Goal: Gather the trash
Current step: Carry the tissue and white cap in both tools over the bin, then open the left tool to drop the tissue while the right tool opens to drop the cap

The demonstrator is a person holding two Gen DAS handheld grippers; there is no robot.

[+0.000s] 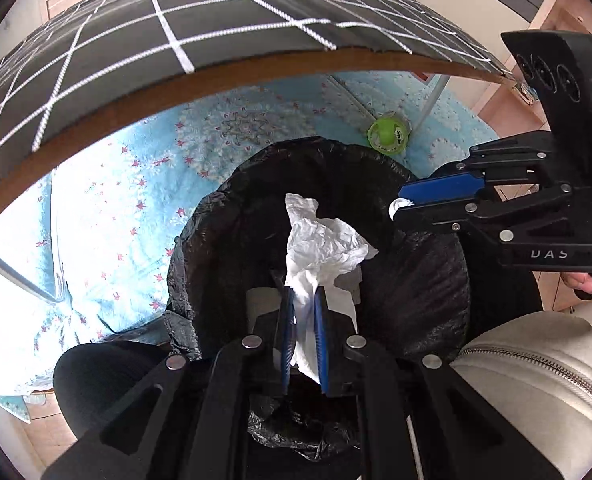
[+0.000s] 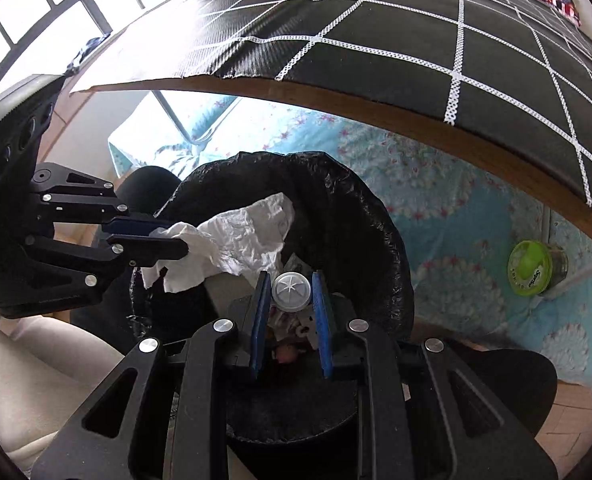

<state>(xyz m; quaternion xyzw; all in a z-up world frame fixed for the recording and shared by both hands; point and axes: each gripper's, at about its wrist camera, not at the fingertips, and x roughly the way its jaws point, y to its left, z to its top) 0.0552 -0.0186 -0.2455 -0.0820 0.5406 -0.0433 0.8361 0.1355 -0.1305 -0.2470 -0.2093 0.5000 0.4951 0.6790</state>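
Both loads poised over the black-lined round trash bin (image 1: 320, 240), ready to drop.

Left wrist view: left gripper (image 1: 304, 316) fingers clenched on a crumpled white paper tissue (image 1: 320, 248), hung over the bin mouth so release lands inside. Right wrist view: right gripper (image 2: 292, 312) fingers grasping a small grey-capped plastic bottle (image 2: 291, 291), likewise above the bin, near the table (image 2: 376, 32) edge.

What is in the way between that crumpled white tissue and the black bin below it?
Nothing visible. The left gripper holds the crumpled tissue right above the open mouth of the black-lined bin. The right gripper, holding a small bottle with a white cap, is off to the side, not under the tissue.
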